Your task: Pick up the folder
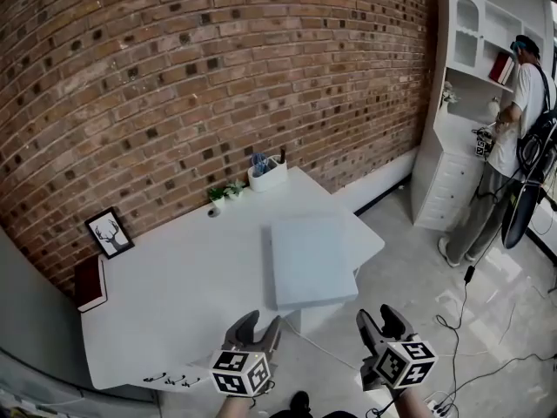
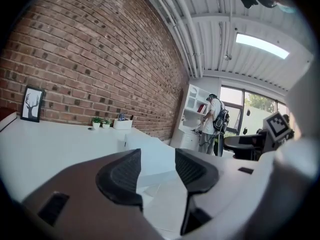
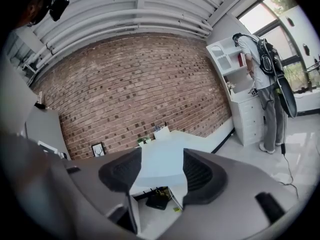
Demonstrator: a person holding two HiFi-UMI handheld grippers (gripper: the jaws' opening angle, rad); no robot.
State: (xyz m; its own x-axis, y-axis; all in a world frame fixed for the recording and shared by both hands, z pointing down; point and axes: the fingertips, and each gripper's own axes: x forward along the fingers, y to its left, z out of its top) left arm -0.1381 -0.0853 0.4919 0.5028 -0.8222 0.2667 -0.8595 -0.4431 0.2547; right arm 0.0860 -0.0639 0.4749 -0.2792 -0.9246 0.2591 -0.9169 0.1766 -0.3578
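The folder [image 1: 311, 259] is a pale blue-grey slab lying flat on the white table [image 1: 174, 303], near its front right corner. Both grippers hover in front of the table's near edge, short of the folder and apart from it. My left gripper [image 1: 259, 325] is open with nothing between its jaws. In the left gripper view the folder [image 2: 145, 141] shows just beyond the left gripper [image 2: 157, 156]. My right gripper [image 1: 378, 318] is open and empty too, off the table's corner above the floor. The right gripper view shows the folder [image 3: 163, 159] past the right gripper [image 3: 162, 168].
At the table's back, by the brick wall, stand a white holder [image 1: 267, 175], small plants [image 1: 224, 193], a framed deer picture [image 1: 110, 232] and a dark red book [image 1: 90, 282]. A person [image 1: 509, 146] stands at a white cabinet [image 1: 448, 146] on the right. Cables [image 1: 461, 320] run over the floor.
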